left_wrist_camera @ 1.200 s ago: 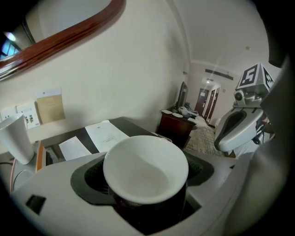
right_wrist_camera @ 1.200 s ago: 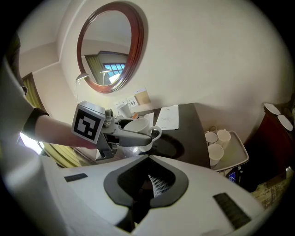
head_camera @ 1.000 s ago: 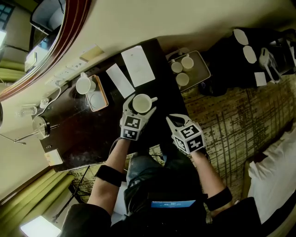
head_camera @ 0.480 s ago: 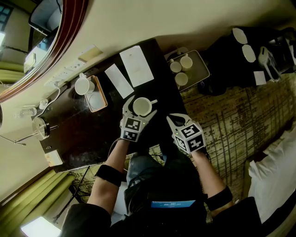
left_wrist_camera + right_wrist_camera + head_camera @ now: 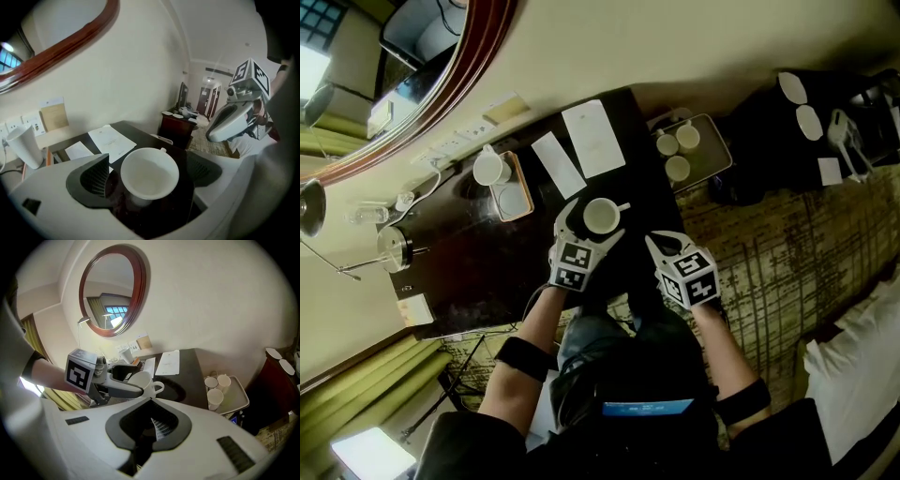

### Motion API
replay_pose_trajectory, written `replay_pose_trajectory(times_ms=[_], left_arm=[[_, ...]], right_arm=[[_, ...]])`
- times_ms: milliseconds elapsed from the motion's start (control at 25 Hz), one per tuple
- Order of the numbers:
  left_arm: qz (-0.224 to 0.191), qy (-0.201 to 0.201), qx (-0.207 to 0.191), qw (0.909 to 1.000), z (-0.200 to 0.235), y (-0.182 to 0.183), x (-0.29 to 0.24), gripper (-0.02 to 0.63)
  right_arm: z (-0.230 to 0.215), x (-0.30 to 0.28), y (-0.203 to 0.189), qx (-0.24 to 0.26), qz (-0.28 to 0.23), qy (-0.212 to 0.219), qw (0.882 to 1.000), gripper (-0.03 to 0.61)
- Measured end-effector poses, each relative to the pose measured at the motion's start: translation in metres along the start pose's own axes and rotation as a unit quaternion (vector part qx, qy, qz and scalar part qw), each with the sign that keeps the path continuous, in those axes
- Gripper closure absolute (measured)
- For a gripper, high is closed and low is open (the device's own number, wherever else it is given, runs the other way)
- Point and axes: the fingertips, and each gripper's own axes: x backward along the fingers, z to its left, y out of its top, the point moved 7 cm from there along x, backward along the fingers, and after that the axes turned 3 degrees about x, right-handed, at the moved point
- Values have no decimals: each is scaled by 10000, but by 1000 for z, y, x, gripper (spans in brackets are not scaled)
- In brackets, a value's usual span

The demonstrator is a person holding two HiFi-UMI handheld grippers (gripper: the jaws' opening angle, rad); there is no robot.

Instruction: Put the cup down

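Observation:
A white cup [image 5: 601, 215] with a small handle stands upright on the dark table [image 5: 478, 272]. My left gripper [image 5: 592, 226] reaches around it from the near side. In the left gripper view the cup [image 5: 150, 172] sits between the two dark pads [image 5: 96, 180], with a gap on each side. These jaws have just been opening and do not press on the cup. My right gripper [image 5: 655, 243] hovers at the table's right edge, shut and empty. In the right gripper view its jaws [image 5: 157, 427] are closed, with the cup [image 5: 142, 381] and the left gripper's fingers [image 5: 123, 389] beyond.
Two white papers [image 5: 593, 138] lie behind the cup. A small tray [image 5: 517, 190] by the wall has a paper cup [image 5: 489, 168] at its end. To the right a grey tray [image 5: 717, 150] holds three cups. A glass jar [image 5: 393, 247] stands at the far left.
The left gripper's jaws have spread wider around the cup, which stays on the table. The right gripper has kept still and shut.

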Motion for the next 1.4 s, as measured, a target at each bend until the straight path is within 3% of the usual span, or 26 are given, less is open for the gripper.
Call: replay_pose_trajectory(times_ms=[200, 400, 720, 1040, 1280, 1400], left_arm=[[-112, 303, 256, 9992, -5, 14, 50, 103], [-283, 680, 612, 9954, -19, 19, 106, 249], [-620, 1179, 965, 9864, -14, 13, 175, 399], [-704, 2081, 1740, 9599, 15, -3, 234, 614], [-750, 2411, 2036, 9459, 38, -19, 269, 614], [-749, 2456, 2047, 9446, 48, -22, 282, 614]], right_arm=[[11, 5, 15, 141, -143, 108, 9997, 578], [21, 2, 28, 403, -279, 252, 9985, 578], [57, 1, 66, 800, -426, 578, 9942, 578], [87, -5, 74, 1039, -412, 728, 9911, 578], [117, -18, 77, 1186, -377, 831, 9887, 578], [130, -25, 77, 1212, -337, 875, 9882, 578]])
